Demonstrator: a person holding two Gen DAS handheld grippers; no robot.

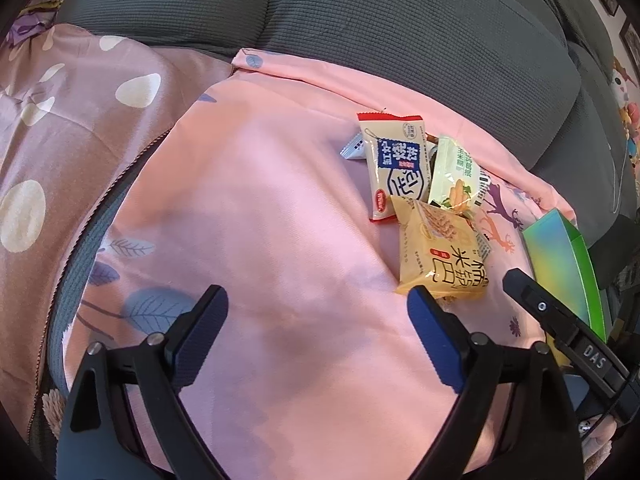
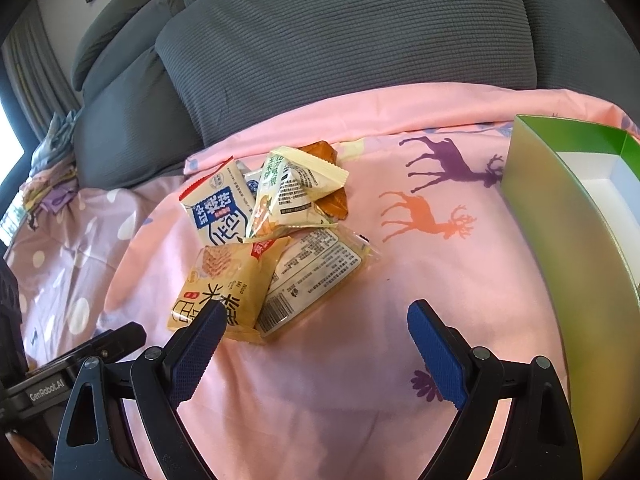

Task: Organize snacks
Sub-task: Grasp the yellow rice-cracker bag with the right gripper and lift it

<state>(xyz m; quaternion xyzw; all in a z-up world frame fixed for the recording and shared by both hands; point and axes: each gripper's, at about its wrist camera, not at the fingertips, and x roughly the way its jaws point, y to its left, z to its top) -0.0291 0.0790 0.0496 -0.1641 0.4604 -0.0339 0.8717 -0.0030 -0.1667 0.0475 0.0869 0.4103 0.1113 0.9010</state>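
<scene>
A pile of snack packets lies on a pink sheet. A yellow rice-cracker packet [image 2: 224, 288] [image 1: 440, 256] is nearest. Behind it are a white-and-blue packet with red edges [image 2: 216, 210] [image 1: 394, 168], a pale green packet [image 2: 296, 192] [image 1: 454, 174], a clear-wrapped packet with a barcode [image 2: 312, 280] and an orange one [image 2: 332, 200]. A green open box [image 2: 568, 216] [image 1: 560, 256] stands to the right. My left gripper [image 1: 318, 300] is open and empty, left of the pile. My right gripper [image 2: 314, 316] is open and empty, just in front of the pile.
Grey sofa cushions [image 2: 340, 48] rise behind the sheet. A mauve spotted quilt [image 1: 60, 128] lies to the left. The right gripper's body [image 1: 576, 344] shows at the left view's right edge. The left gripper's body [image 2: 80, 364] shows at the right view's lower left.
</scene>
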